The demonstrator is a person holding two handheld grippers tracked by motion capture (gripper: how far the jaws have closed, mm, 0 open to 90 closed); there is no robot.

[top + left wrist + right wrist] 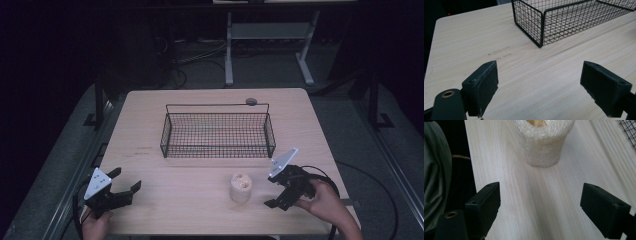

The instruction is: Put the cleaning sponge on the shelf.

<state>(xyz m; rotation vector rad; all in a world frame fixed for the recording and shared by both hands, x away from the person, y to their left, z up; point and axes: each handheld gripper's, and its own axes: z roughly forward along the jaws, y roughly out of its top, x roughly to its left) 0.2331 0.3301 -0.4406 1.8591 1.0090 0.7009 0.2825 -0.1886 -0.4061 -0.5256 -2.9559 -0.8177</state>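
Both tongs spread wide, the right tongs [278,191] could tip the upright loofah [240,187] by nudging it off-centre near the table [200,210] edge.

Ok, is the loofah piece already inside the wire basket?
No, the loofah piece stands on the bare table in front of the wire basket, beside the open right gripper.

Basket [218,134] mid-table [150,200], cup [240,187] before it
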